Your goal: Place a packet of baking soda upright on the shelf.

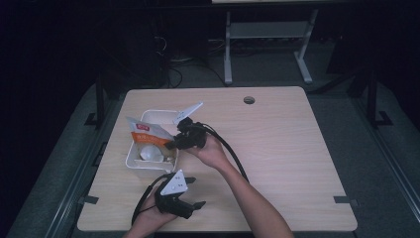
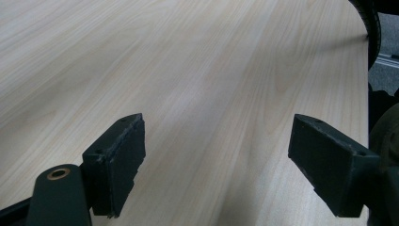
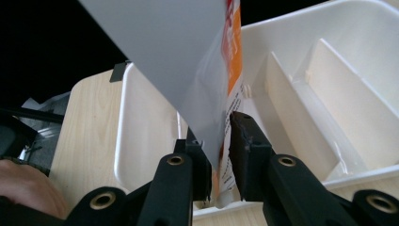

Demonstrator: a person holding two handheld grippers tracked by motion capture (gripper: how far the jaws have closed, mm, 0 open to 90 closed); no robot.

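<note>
Packet (image 3: 207,70) between right claw (image 3: 219,155) jaws

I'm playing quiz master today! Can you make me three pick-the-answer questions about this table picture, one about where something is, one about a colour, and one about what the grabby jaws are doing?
1. Where does the white bin sit on the table?
A. on its left side
B. at its far right corner
C. on the floor beside it

2. What colour is printed on the packet along with white?
A. green
B. orange
C. purple

3. How do the jaws of the left gripper stand?
A. clamped on a cup
C. shut tight with nothing in them
B. wide apart over bare wood

Answers:
1 A, the high view shows the bin left of the middle.
2 B, an orange band shows in the high view and the right gripper view.
3 B, the left gripper view shows both pads far apart with only tabletop between.
</note>
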